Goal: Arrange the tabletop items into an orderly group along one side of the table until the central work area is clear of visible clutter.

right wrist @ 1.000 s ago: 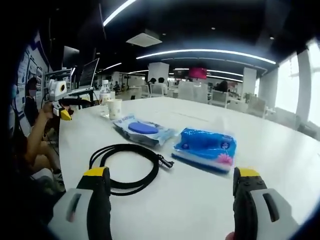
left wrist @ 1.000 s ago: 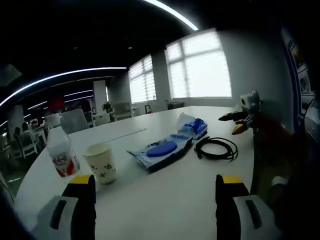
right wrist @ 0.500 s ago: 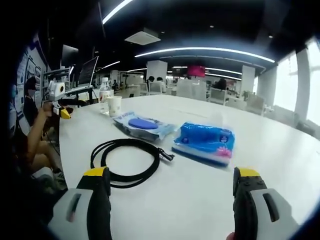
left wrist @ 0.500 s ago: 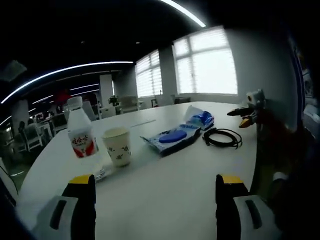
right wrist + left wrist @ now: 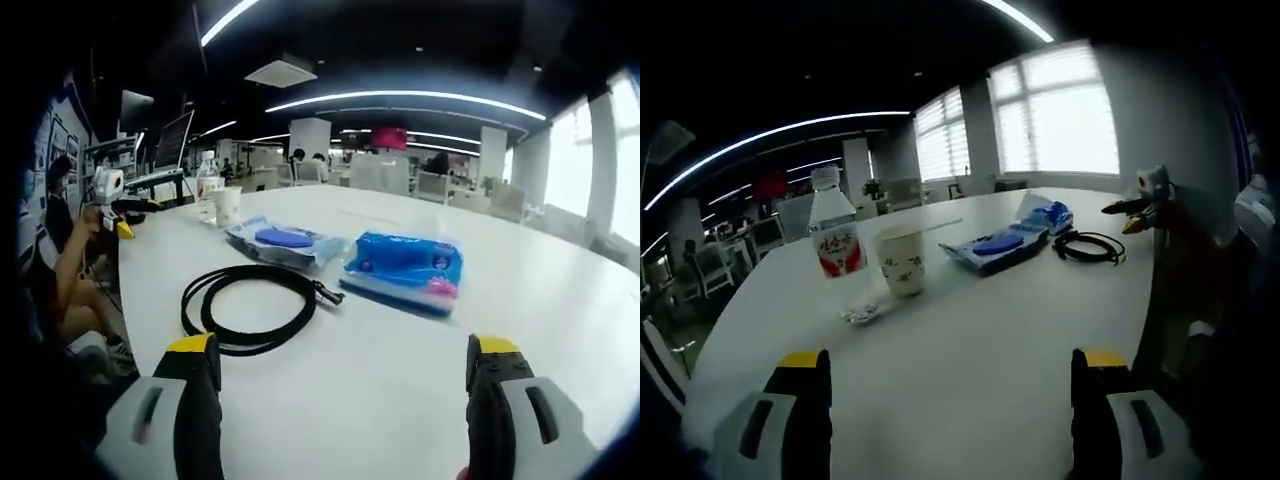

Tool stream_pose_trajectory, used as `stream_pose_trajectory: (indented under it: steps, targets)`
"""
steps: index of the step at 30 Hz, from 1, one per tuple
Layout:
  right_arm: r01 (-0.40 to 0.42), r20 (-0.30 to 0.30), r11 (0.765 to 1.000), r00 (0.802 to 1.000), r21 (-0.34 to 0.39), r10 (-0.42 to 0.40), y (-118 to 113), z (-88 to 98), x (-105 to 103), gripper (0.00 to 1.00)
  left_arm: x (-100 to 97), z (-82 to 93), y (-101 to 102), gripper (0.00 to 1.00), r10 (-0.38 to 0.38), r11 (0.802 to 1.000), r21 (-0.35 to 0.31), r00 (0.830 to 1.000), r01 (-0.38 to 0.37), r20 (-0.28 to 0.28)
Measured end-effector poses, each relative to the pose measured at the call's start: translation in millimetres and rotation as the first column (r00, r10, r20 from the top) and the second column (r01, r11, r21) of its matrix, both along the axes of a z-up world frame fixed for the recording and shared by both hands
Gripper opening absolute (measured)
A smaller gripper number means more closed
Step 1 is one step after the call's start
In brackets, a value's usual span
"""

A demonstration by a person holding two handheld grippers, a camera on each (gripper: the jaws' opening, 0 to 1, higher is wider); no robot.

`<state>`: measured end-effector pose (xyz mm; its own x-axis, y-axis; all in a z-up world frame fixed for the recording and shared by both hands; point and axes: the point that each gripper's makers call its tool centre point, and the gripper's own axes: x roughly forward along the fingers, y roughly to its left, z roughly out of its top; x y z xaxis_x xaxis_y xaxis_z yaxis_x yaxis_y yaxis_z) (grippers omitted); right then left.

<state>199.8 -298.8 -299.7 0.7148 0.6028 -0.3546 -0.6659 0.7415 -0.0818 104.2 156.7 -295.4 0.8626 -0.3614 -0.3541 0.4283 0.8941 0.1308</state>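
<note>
On the white table stand a clear bottle with a red label and a patterned paper cup, with a small crumpled wrapper in front of them. Farther along lie a blue wipes pack, a blue tissue pack and a coiled black cable. My left gripper is open over bare table, short of the cup. My right gripper is open, with the cable and tissue pack just ahead. The wipes pack, cup and bottle lie beyond.
The right gripper shows at the table's right edge. The left gripper shows at the far left, near a person's arm. Office chairs and desks stand behind the table. Bare tabletop stretches right of the tissue pack.
The left gripper view has swung, so the bottle and cup now sit nearer its middle. The right gripper view has dropped slightly toward the table. Nothing on the table has moved.
</note>
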Motion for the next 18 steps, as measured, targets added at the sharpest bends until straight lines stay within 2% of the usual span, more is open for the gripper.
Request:
stream_pose_trajectory:
  steps: [5, 13, 18]
  targets:
    - [0.004, -0.006, 1.0, 1.0, 0.0, -0.004, -5, -3.5, -3, 1.0, -5.6, -7.1, 5, 1.0, -0.002, 1.0, 0.016, 1.0, 0.002, -0.018]
    - [0.03, -0.013, 0.999, 0.999, -0.011, -0.031, -19, -5.4, -5, 1.0, -16.1, -3.0, 12, 1.0, -0.03, 0.999, -0.039, 0.999, 0.03, -0.01]
    - [0.03, -0.015, 0.999, 0.999, -0.023, -0.03, -24, -6.9, -9, 1.0, -23.0, -3.4, 16, 1.0, -0.03, 0.999, -0.04, 0.999, 0.029, -0.013]
